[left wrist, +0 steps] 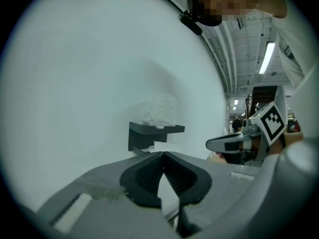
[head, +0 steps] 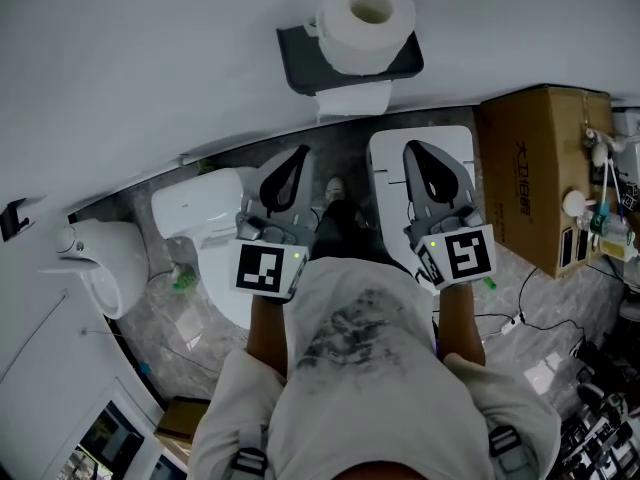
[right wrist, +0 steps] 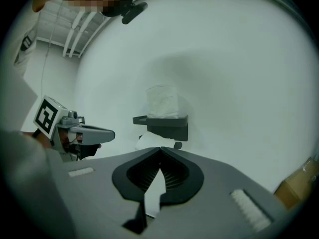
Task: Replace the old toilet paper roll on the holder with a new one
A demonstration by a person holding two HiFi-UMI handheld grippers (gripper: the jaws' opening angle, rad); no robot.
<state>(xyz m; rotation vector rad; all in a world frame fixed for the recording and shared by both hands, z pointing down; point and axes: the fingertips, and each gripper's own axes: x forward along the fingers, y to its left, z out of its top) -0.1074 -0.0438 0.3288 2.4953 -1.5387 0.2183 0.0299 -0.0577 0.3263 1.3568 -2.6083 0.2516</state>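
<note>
Left gripper (head: 292, 166) and right gripper (head: 422, 160), jaws together and empty, face the dark grey wall-mounted holder (head: 296, 63).
The white toilet paper roll (head: 366, 16) stands on its shelf at upper centre, with a paper tail hanging below. Both grippers are well short of it; I'd part one's jaws wide before reaching and come in level.

Viewed steeply from above by the head camera, the dark grey wall-mounted holder (head: 300, 63) is faced level, from nearby, by both gripper views.
</note>
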